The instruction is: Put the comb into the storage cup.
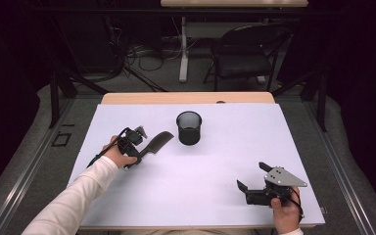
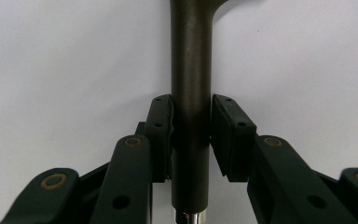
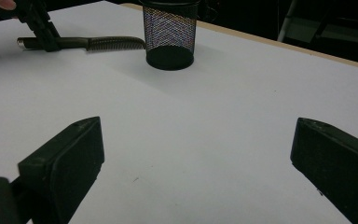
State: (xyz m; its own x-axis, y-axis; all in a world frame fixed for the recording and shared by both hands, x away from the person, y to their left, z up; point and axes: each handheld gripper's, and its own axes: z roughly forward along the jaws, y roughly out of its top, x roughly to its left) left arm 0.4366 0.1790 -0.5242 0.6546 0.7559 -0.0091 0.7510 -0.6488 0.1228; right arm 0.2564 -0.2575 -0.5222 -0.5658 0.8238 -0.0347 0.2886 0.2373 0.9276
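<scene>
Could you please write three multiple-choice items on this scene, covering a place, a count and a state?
1. Where does the mesh cup stand?
A. right of the comb
B. at the table's near edge
C. on the floor

2. How many mesh cups are on the table?
A. three
B. one
C. two

3. How is the right tool?
A. shut on the comb
B. shut on the cup
C. open

Answers: 1 A, the high view shows it there; 2 B, a single cup stands there; 3 C, its jaws stand apart over bare table.

Both hand-held claws are matte black, with boxy jointed links, brass-ringed pivots and small screws in flat pads. The right claw (image 1: 254, 182) carries a grey three-cornered plate; the left claw (image 1: 144, 144) trails a black cable. A long white sleeve covers the left forearm.
</scene>
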